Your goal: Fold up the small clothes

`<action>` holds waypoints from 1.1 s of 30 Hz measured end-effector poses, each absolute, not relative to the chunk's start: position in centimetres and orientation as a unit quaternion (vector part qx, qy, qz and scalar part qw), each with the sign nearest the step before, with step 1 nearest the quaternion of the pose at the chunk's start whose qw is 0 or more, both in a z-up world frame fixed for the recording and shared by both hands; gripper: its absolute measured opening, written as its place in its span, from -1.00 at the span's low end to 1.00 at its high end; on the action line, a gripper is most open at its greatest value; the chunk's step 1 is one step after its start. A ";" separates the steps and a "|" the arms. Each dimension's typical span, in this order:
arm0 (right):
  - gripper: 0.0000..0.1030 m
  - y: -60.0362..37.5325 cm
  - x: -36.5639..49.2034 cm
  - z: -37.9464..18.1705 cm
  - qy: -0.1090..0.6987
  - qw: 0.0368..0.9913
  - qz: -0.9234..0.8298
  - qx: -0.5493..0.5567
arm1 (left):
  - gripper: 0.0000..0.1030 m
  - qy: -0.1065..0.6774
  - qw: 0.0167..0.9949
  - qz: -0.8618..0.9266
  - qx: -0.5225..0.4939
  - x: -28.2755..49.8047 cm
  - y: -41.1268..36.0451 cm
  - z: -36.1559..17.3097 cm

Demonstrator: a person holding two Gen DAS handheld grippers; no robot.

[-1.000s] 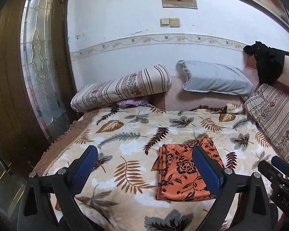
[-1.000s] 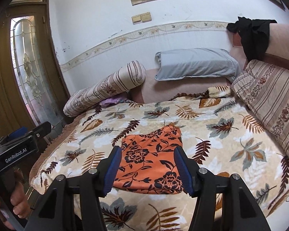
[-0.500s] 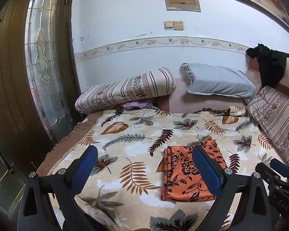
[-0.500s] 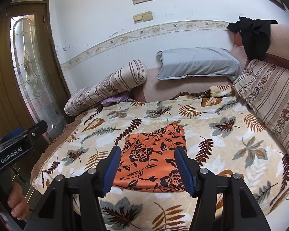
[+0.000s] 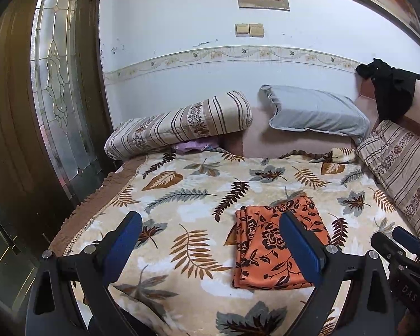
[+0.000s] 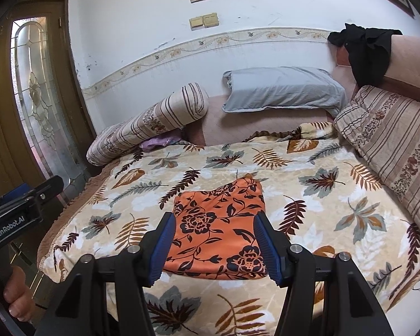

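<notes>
Cloth (image 6: 218, 224), orange floral, folded flat on the leaf-print blanket (image 6: 336, 196); left gripper (image 5: 210, 246) and right gripper (image 6: 214, 246) both spread wide, holding nothing.

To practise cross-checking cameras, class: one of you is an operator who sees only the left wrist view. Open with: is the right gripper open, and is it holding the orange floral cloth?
Observer: The right gripper is open and empty; the orange floral cloth lies folded on the blanket ahead of it.
Operator: What holds my left gripper?
Observer: A bare hand grips the handle of the left gripper.
Operator: Any marking on it?
Observer: Its side bears a label reading GenRobot.AI.
</notes>
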State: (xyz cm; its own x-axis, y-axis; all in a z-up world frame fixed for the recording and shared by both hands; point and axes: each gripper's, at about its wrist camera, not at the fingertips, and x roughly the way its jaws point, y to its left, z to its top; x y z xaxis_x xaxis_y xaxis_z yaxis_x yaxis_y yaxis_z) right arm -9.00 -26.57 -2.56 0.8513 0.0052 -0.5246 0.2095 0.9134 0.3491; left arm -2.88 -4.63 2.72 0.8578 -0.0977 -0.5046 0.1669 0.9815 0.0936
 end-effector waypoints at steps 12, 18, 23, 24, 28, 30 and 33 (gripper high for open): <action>0.20 -26.0 -8.2 -3.0 0.277 0.940 -0.059 0.192 | 0.91 0.271 0.958 -0.068 0.060 -1.9 -3.9 1.9; 0.20 -25.3 -7.6 -3.1 0.282 0.940 -0.057 0.184 | 0.91 0.271 0.958 -0.067 0.058 -1.5 -3.3 1.7; 0.20 -25.0 -7.3 -2.6 0.278 0.941 -0.060 0.183 | 0.91 0.273 0.958 -0.068 0.055 -1.4 -3.0 1.7; 0.20 -25.0 -7.3 -2.6 0.278 0.941 -0.060 0.182 | 0.91 0.273 0.958 -0.068 0.054 -1.4 -2.9 1.8; 0.20 -24.8 -7.3 -2.2 0.277 0.942 -0.060 0.179 | 0.91 0.271 0.959 -0.069 0.050 -1.5 -2.7 2.0; 0.20 -24.7 -7.4 -2.0 0.276 0.943 -0.060 0.177 | 0.91 0.267 0.960 -0.069 0.050 -1.7 -2.7 2.1; 0.20 -24.5 -7.6 -1.7 0.274 0.944 -0.059 0.174 | 0.91 0.263 0.961 -0.072 0.049 -2.2 -2.6 2.4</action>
